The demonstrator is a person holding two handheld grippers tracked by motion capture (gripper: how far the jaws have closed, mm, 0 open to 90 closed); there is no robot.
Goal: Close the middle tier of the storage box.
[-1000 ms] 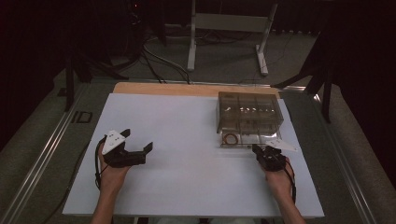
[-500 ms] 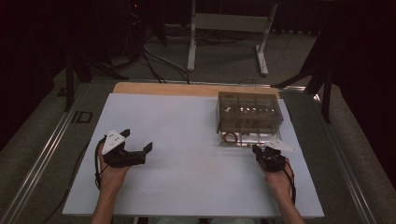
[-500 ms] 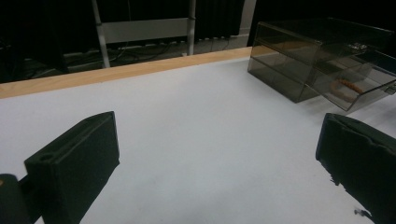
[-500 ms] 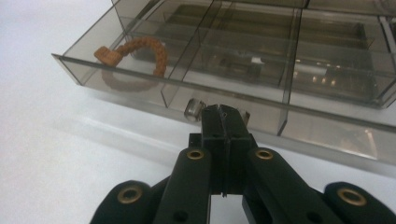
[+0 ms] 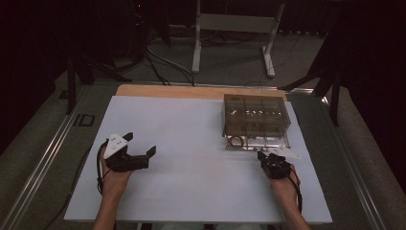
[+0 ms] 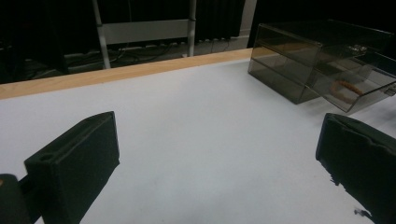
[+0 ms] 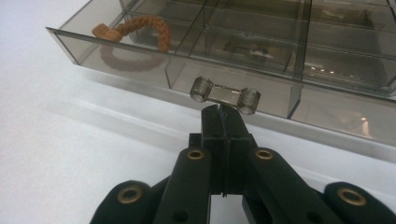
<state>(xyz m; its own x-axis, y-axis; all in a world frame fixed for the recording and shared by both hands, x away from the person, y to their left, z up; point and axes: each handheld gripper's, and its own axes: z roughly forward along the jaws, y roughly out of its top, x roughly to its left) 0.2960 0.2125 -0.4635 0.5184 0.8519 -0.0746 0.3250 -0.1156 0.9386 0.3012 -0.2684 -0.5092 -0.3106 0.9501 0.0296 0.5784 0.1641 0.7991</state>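
The right hand-held gripper [image 7: 223,109] has its jaws pressed together, their tips right at the clear handle [image 7: 225,95] on the front of a pulled-out drawer [image 7: 140,70]. From here I cannot tell whether the tips pinch the handle or only meet just under it. The drawer belongs to a smoky transparent organiser box [image 5: 256,120] standing at the far right of the white bench [image 5: 191,158], and it juts out toward the person. In the drawer's left compartment lies a braided brown bracelet [image 7: 140,30], curled into a loop. In the high view the right hand-held gripper [image 5: 270,160] sits just in front of the box, the person's hand behind it. The left hand-held gripper [image 5: 141,151] rests well apart on the left side of the bench, its jaws spread wide with nothing between them but bare bench surface, and it is aimed across toward the box [image 6: 322,65].
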